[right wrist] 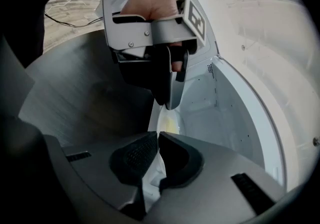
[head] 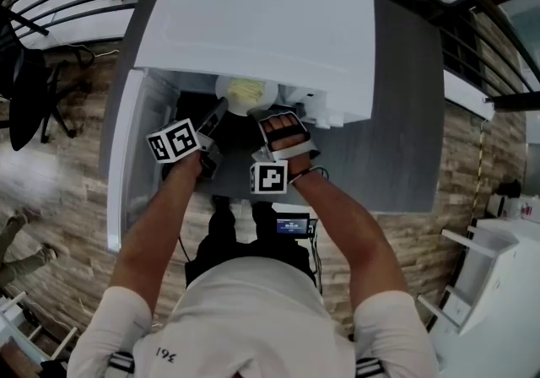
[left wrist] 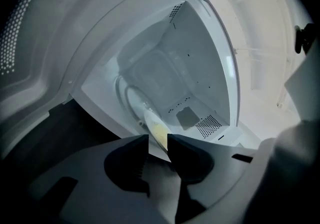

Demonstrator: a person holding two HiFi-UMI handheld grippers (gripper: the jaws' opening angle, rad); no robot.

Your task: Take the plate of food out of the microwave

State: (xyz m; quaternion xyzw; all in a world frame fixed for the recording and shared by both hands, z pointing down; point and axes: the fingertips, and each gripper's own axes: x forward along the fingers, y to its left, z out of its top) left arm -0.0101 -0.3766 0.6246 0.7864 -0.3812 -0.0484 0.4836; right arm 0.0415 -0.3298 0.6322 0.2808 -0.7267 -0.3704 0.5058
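A white plate point(head: 245, 91) of yellow food sits at the mouth of the white microwave point(head: 270, 22), whose door point(head: 126, 157) hangs open to the left. My left gripper point(head: 221, 110) holds the plate's left rim. In the left gripper view its jaws point(left wrist: 158, 140) clamp the plate's edge point(left wrist: 156, 130), in front of the lit cavity point(left wrist: 190, 68) and glass turntable point(left wrist: 127, 93). My right gripper point(head: 268, 119) is at the plate's right rim. In the right gripper view its jaws point(right wrist: 157, 138) are nearly together on the thin white rim point(right wrist: 169, 124), and the left gripper point(right wrist: 167, 103) shows on the far side.
The microwave stands on a grey table point(head: 405, 115). A black office chair point(head: 25, 89) is at the far left and a white appliance point(head: 498, 283) at the lower right. A small screen device point(head: 293, 224) hangs at the person's waist.
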